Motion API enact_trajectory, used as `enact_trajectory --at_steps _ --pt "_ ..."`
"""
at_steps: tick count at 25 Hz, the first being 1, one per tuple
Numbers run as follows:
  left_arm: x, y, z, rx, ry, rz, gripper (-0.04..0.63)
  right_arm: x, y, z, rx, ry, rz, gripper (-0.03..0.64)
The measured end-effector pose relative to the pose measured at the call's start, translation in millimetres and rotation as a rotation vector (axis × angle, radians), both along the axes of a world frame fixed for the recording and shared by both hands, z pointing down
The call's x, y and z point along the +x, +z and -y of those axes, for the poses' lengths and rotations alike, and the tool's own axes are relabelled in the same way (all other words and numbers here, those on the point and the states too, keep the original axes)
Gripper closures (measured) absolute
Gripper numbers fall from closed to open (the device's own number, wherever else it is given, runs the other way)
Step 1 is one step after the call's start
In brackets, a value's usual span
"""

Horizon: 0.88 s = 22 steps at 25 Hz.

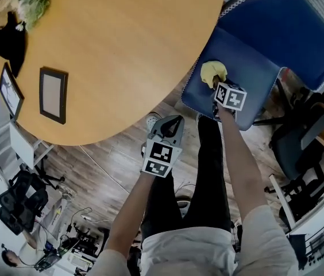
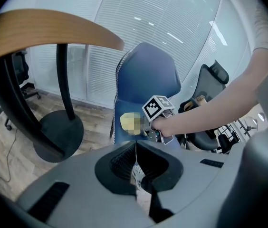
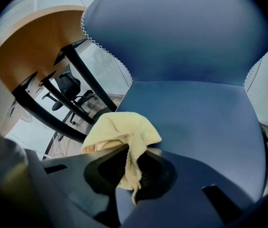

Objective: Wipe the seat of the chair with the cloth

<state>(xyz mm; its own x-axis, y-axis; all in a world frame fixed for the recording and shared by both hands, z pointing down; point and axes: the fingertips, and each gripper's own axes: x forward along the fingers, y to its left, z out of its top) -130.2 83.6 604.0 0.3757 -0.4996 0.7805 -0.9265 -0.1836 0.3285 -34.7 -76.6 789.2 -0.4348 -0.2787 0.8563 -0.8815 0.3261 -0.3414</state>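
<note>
— Where is the soft yellow cloth (image 3: 119, 132)?

— It is bunched up on the smooth blue fabric seat (image 3: 196, 122) of the chair, at the seat's edge nearest the round orange-brown wooden table (image 1: 122, 50). The right gripper (image 3: 131, 167) has its tongs pinched on it. A floppy bit hangs down between them.

— And the left gripper (image 2: 135, 170)?

— Its tongs are pressed together with nothing in them. It is over the wooden floor (image 1: 122, 160), between the table's edge and the seat.

— Any marks?

— Each gripper has a cube (image 1: 231, 96) with black and white squares. The chair's back (image 3: 172, 32) has a white zigzag stitch (image 3: 106, 51) along its rim.
</note>
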Motion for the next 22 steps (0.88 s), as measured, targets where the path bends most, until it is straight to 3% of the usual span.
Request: enact_trajectory --at_steps 5,10,18,22 --pt "-5 -4 -14 0.031 0.082 -0.008 0.568 -2 1 -32 -0.011 0.005 -0.012 0.565" --pt "-22 -10 -32 0.058 0.153 -0.007 0.568 5 2 -60 -0.003 0.092 -0.045 0.565" --pt "-61 -9 -82 0.036 0.236 0.007 0.568 3 0 -96 0.033 0.208 -0.068 0.565" --pt "-74 -3 -103 0.017 0.263 0.008 0.568 -2 0 -117 0.022 0.210 -0.076 0.565"
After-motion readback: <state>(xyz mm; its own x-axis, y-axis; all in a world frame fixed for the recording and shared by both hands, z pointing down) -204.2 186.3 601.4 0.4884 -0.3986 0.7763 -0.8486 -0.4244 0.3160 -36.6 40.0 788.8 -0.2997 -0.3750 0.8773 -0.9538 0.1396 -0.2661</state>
